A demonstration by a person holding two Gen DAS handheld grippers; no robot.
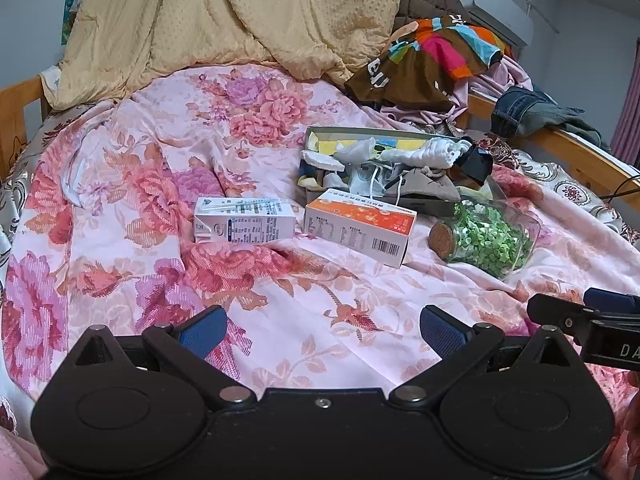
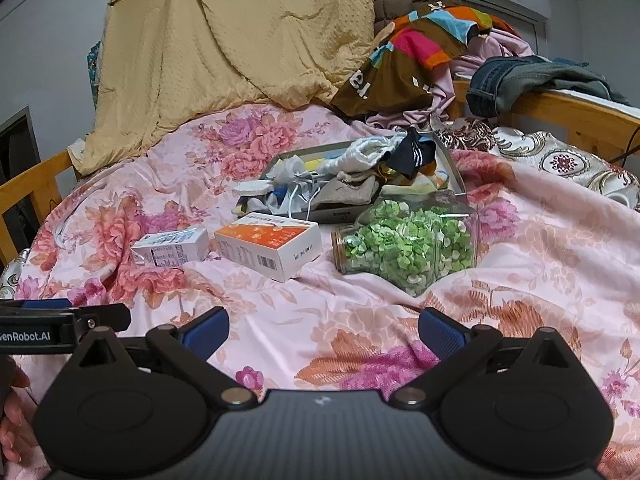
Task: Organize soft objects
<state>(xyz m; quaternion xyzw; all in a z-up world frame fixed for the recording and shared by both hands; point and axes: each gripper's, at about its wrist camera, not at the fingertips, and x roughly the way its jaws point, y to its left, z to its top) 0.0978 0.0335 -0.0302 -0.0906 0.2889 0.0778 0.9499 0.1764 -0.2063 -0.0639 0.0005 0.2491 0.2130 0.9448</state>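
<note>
A shallow grey box (image 1: pixel 320 133) (image 2: pixel 454 168) lies on the floral bedspread (image 1: pixel 160 184) (image 2: pixel 540 240), filled with socks, cloths and a white cable. A white rolled sock (image 1: pixel 424 154) (image 2: pixel 360 152) and a black sock (image 1: pixel 476 164) (image 2: pixel 412 156) lie on top. My left gripper (image 1: pixel 322 330) is open and empty, hovering over the bedspread in front of the box. My right gripper (image 2: pixel 324 332) is open and empty, also short of the box; part of it shows at the right edge of the left wrist view (image 1: pixel 580 316).
In front of the box lie a white carton (image 1: pixel 244 220) (image 2: pixel 172 246), an orange-and-white carton (image 1: pixel 358 228) (image 2: pixel 268 244) and a corked glass jar of green bits (image 1: pixel 484 236) (image 2: pixel 404 240). A yellow quilt (image 1: pixel 224 20) and piled clothes (image 1: pixel 432 60) sit behind. Wooden bed rails (image 1: pixel 560 152) border the bed.
</note>
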